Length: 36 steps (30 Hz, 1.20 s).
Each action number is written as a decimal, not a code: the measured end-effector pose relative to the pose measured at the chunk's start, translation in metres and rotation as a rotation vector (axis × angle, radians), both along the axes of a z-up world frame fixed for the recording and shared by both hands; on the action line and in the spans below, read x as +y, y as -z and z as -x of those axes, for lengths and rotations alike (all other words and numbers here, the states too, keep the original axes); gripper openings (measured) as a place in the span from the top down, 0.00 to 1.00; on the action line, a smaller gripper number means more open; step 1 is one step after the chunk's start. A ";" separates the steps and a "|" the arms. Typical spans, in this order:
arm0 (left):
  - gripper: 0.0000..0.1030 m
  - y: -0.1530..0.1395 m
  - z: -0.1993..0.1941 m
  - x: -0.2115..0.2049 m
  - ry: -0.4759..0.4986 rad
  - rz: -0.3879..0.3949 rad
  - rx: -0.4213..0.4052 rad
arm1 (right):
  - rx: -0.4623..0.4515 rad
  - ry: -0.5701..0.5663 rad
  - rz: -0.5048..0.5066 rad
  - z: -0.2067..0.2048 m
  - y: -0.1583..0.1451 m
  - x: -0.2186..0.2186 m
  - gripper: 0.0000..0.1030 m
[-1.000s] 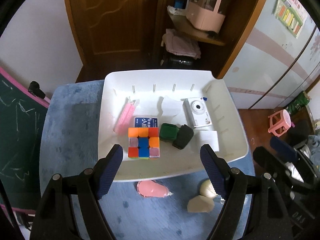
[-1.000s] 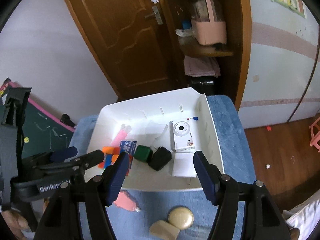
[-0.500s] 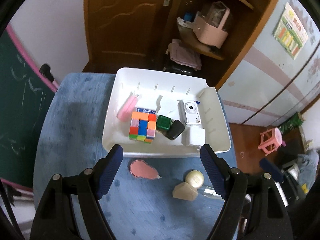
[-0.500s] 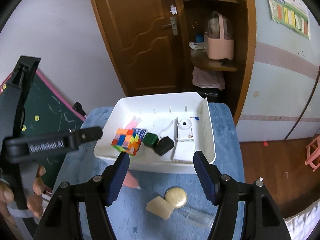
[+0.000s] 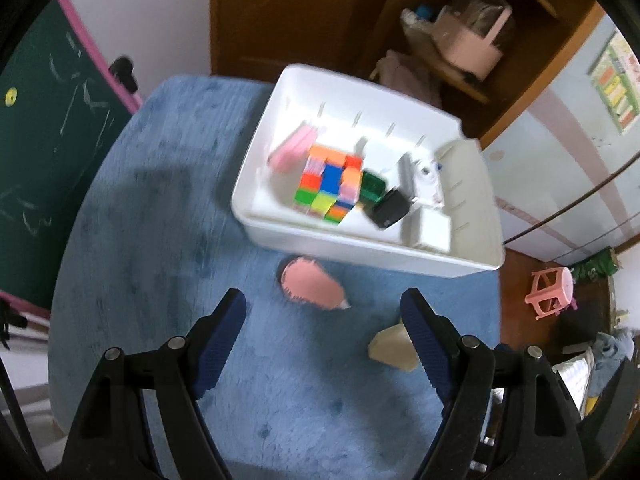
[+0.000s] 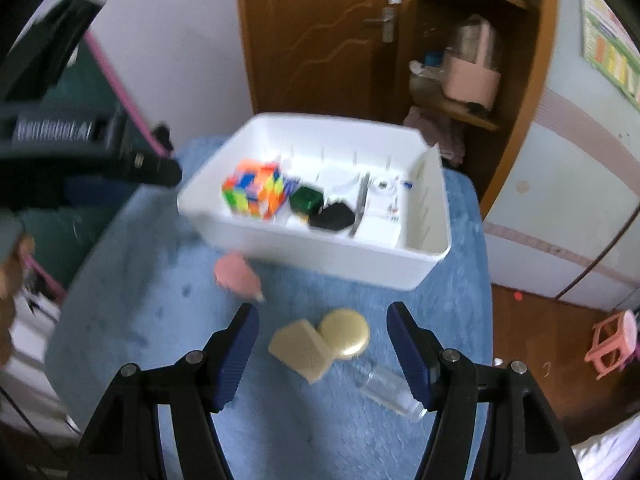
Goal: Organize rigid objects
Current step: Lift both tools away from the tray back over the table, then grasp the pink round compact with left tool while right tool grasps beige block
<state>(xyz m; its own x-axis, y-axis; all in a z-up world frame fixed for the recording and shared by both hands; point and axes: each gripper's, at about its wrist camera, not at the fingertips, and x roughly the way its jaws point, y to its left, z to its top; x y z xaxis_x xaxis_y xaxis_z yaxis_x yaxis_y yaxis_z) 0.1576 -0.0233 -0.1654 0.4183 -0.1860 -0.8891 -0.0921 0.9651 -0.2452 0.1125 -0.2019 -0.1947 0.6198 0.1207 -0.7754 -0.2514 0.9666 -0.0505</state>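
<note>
Both the left gripper point(image 5: 322, 322) and the right gripper point(image 6: 322, 330) are spread, empty. White plastic bin point(image 6: 320, 252) as landmark: beige faceted block point(image 6: 302, 350), gold round disc point(image 6: 346, 333), clear glass jar point(image 6: 390, 390) and pink oval brush point(image 5: 312, 285) lie just before it on blue fuzzy cloth point(image 6: 168, 320). Risk: block touches disc; closing may nudge both or roll the jar.

Two fisheye views, one camera mounted on each gripper, look steeply down over a blue worktop point(image 5: 168, 208) from fairly near. The left view faces the white tray point(image 5: 360, 240) from its left, the right from further right. Both share the tray, worktop and brown door point(image 6: 320, 32).
</note>
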 end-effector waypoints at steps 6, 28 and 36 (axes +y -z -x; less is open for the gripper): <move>0.20 0.041 -0.005 0.007 -0.084 -0.003 0.085 | 0.021 -0.072 0.099 0.008 0.039 0.015 0.35; 0.20 0.120 -0.037 -0.007 -0.305 0.010 0.182 | 0.078 -0.119 0.211 -0.011 0.109 0.018 0.35; 0.20 0.132 -0.040 -0.005 -0.329 0.009 0.196 | 0.085 -0.158 0.228 -0.016 0.117 0.028 0.35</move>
<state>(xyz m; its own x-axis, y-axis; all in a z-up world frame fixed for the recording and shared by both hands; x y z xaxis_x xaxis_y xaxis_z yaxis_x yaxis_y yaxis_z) 0.1975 -0.0284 -0.2972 0.2790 -0.0786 -0.9571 -0.4424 0.8741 -0.2007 0.1283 -0.1741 -0.3119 0.5389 0.0276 -0.8419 -0.4107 0.8813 -0.2339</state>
